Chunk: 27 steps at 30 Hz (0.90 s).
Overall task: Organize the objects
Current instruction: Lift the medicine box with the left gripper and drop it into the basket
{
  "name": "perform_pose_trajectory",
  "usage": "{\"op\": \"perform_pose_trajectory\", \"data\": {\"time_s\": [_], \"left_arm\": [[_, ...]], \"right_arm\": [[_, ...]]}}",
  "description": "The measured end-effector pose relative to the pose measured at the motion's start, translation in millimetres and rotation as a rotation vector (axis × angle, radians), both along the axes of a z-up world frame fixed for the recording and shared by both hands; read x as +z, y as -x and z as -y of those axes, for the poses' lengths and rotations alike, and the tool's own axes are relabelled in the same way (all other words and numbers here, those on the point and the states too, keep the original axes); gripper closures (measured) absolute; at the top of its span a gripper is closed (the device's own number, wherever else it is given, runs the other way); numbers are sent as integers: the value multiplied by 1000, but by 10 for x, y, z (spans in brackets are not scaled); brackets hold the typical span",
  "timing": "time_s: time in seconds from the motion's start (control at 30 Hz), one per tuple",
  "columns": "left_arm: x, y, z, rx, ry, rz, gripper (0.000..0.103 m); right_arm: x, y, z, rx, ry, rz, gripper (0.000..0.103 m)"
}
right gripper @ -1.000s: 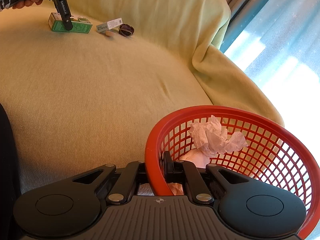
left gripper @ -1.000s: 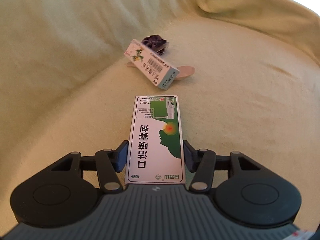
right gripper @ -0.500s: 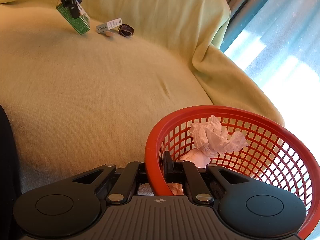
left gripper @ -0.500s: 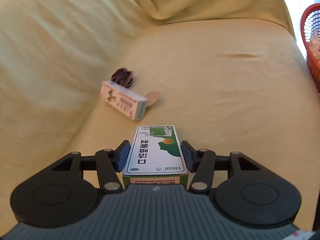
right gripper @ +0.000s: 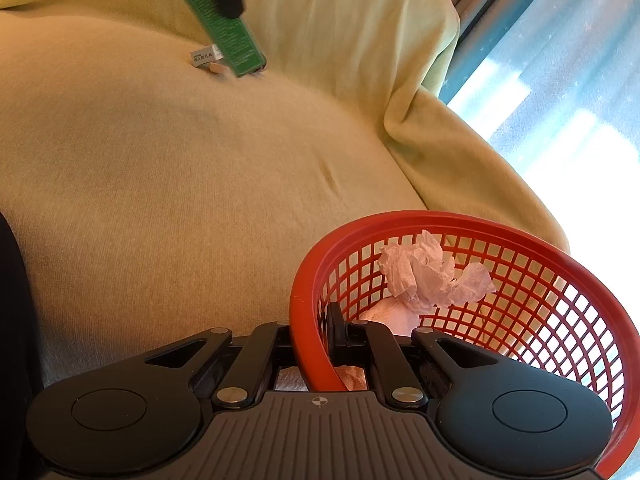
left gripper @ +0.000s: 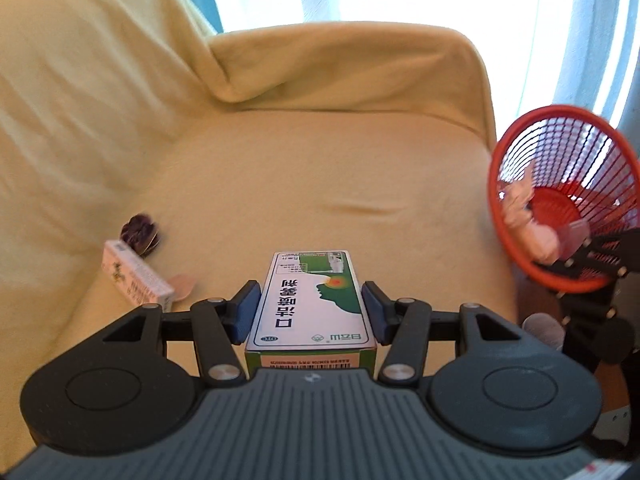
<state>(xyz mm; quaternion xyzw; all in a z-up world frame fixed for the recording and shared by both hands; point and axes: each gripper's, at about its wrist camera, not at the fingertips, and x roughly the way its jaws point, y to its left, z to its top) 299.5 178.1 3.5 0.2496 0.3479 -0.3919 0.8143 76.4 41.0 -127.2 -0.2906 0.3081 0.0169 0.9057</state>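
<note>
My left gripper (left gripper: pixel 310 306) is shut on a green and white medicine box (left gripper: pixel 314 304) and holds it in the air above the sofa seat; the box also shows in the right wrist view (right gripper: pixel 222 28). My right gripper (right gripper: pixel 314 330) is shut on the rim of a red mesh basket (right gripper: pixel 520 320), which holds crumpled tissues (right gripper: pixel 428 276). In the left wrist view the basket (left gripper: pixel 560 196) is at the right, tilted toward me. A white box (left gripper: pixel 134 280), a dark purple hair clip (left gripper: pixel 140 232) and a small pink item (left gripper: pixel 182 284) lie on the seat at the left.
The sofa (left gripper: pixel 300 184) is draped in a yellow-green cover, with its backrest at the left and an armrest (left gripper: pixel 352 64) at the far end. Bright windows with blue curtains (right gripper: pixel 560 80) stand behind.
My left gripper has lifted the green box off the seat and swung right toward the basket. The right gripper and basket have stayed put.
</note>
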Motion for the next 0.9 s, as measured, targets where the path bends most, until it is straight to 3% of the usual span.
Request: {"op": "perform_pose_trajectory", "data": {"time_s": [0.37, 0.9], "left_arm": [[241, 331, 474, -111, 56, -11, 53], [371, 461, 937, -172, 155, -61, 53]], "right_arm": [[5, 28, 2, -3, -9, 1, 101], [6, 24, 14, -4, -16, 3, 101]]}}
